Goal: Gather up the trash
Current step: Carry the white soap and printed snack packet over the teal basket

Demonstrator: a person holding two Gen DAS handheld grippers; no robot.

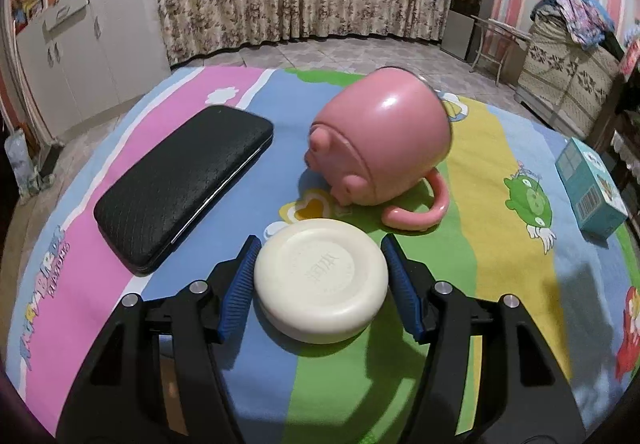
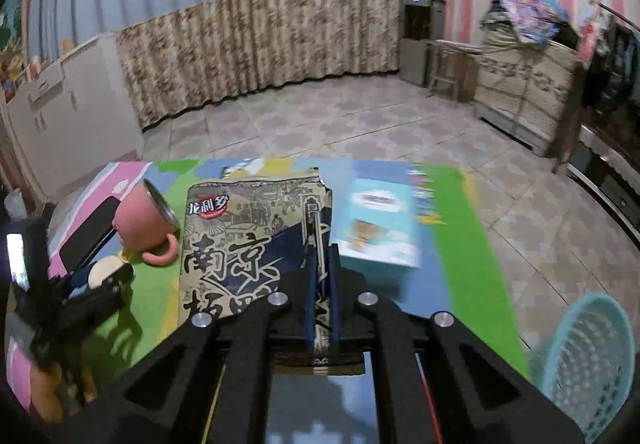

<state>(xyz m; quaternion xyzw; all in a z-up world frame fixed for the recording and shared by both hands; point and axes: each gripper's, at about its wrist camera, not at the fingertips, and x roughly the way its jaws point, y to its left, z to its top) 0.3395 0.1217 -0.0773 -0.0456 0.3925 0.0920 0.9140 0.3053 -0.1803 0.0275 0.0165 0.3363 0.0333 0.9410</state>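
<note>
1. Two grippers: the left gripper (image 1: 320, 276) stands wide around a round white soap bar (image 1: 321, 280), its blue pads (image 1: 240, 284) just beside the bar's sides; touching or not, I cannot tell.
2. The right gripper (image 2: 322, 292) is pinched narrow on a snack wrapper (image 2: 248, 244), centre frame, long axis running away from the camera.
3. The cartoon tablecloth (image 1: 500, 264) carries a tipped pink mug (image 1: 380, 140), black case (image 1: 180, 188) and teal box (image 1: 588, 192).
4. A teal mesh basket (image 2: 588, 360) sits lower right; the floor is tiled.
</note>
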